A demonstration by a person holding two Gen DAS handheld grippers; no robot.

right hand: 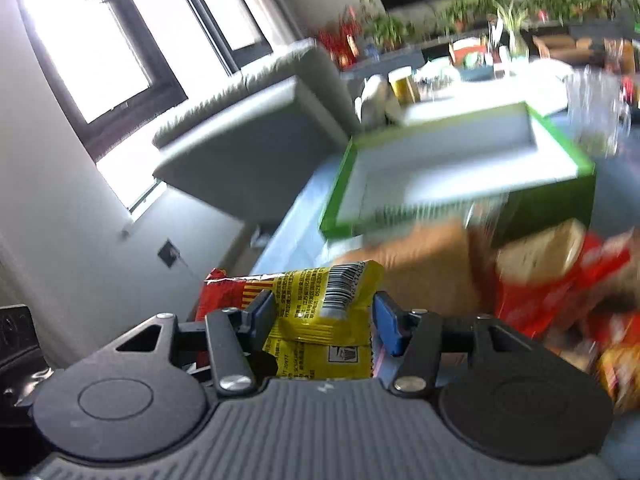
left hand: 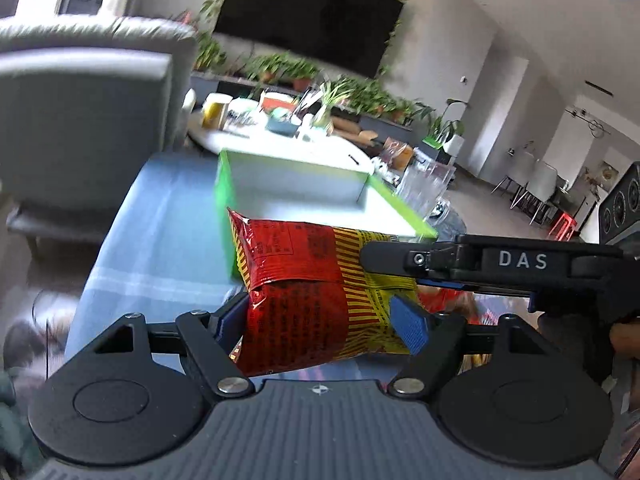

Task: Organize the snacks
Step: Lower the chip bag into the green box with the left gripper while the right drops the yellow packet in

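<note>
Left gripper (left hand: 320, 316) up close: a matte black body with a ribbed grey deck across the bottom, a small crosshair mark at its centre edge. Two big round black housings flank it, each with a shallow circular disc pressed in. Angled black link arms run forward off bright silver pivot bolts, with smaller screws further out and triangular cut-outs in the outer brackets. Blue textured pads (left hand: 410, 326) line the fingers. In the other view the right gripper (right hand: 320, 316) shows the same build: ribbed deck, twin discs, silver bolts, blue pads (right hand: 388, 324). Seen side-on from the left camera, its black finger carries white "DAS" lettering and a recessed hex screw.
</note>
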